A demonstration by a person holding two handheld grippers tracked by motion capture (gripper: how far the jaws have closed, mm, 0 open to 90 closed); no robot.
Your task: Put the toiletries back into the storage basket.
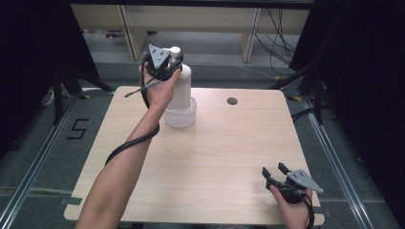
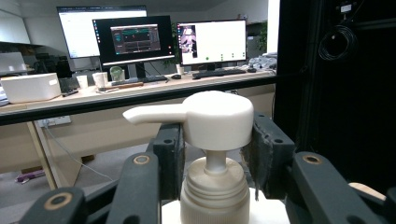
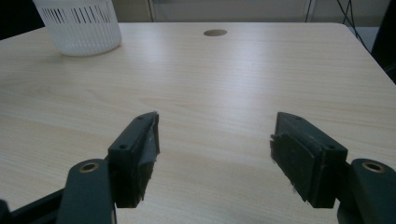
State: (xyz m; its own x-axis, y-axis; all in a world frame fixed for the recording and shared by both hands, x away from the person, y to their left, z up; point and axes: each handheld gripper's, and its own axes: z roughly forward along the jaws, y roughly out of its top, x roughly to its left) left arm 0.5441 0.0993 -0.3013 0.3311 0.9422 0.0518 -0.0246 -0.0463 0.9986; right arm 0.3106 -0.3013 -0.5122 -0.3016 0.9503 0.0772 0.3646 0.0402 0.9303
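Observation:
A white pump bottle (image 1: 183, 88) stands upright with its lower part inside a small white slotted basket (image 1: 181, 119) at the back of the wooden table (image 1: 215, 157). My left gripper (image 1: 175, 56) is shut on the bottle's pump head (image 2: 217, 119), one jaw pressed on each side, with the spout pointing left in the left gripper view. My right gripper (image 1: 274, 170) rests low over the table's front right corner. It is open, and there is bare wood between its fingers (image 3: 299, 156). The basket (image 3: 77, 23) lies far ahead of it.
A round cable hole (image 1: 232, 100) sits in the table's back right part. Dark curtains flank both sides. Beyond the table are a desk with monitors (image 2: 135, 39) and loose cables on the floor (image 1: 277, 43).

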